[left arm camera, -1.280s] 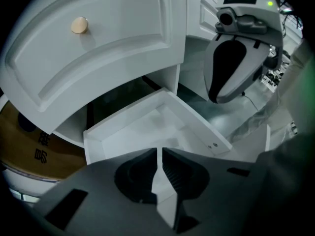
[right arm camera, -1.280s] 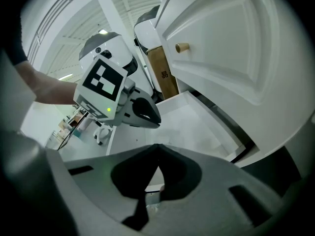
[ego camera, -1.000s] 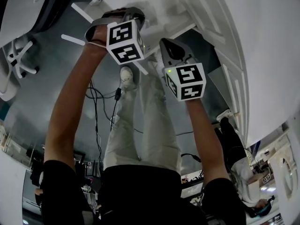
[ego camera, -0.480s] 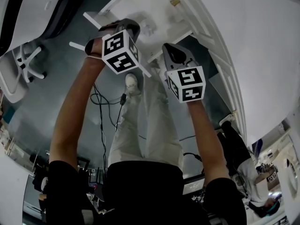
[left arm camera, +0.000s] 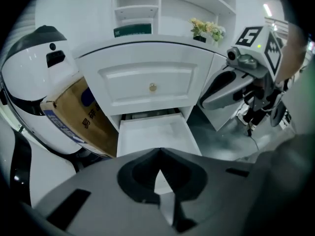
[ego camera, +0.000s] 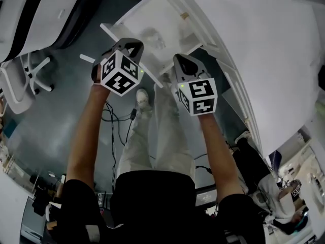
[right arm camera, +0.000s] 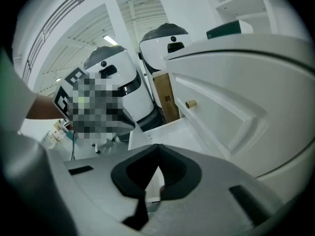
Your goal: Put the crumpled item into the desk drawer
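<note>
I read a grey floor (ego camera: pixel 56 111) bearing the white desk (left arm camera: pixel 129 85), its lower drawer (left arm camera: pixel 155 134) pulled open. Black cables (ego camera: pixel 108 111) lie on that floor.

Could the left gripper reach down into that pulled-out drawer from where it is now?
Probably yes. The drawer stands open just ahead of and below the left gripper, with nothing between them. The gripper's jaws are shut and empty.
</note>
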Demonstrator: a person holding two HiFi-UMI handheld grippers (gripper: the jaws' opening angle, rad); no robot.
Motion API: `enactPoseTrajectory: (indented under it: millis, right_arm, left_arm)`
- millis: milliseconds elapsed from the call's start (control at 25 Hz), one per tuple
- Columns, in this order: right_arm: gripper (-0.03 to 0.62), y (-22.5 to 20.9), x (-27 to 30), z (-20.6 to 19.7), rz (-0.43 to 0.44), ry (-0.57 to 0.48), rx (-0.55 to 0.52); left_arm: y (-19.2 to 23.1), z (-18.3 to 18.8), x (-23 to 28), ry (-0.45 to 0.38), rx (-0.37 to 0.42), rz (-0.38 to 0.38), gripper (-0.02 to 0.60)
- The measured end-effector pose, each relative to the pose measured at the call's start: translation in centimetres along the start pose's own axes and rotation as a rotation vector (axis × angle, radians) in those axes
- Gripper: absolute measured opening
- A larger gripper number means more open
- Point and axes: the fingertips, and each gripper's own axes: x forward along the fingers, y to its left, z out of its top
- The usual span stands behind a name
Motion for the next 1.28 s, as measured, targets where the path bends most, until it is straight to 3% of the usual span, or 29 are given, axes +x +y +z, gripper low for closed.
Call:
enactPoseTrajectory:
  millis: [560,1280]
  right_arm:
    - [-0.006,2.4,-6.7,6.2,-0.053,-0.093,-0.013]
    - [-0.006,7.8,-17.4,14.2,-0.111,-0.281,-0.022]
  left_arm:
    - [-0.2,4.8,-10.8,-0.139,-0.067,0.101,0.006]
    - [-2.8,7.7,-25.1,-0.325,-0.187,0.203,0.006]
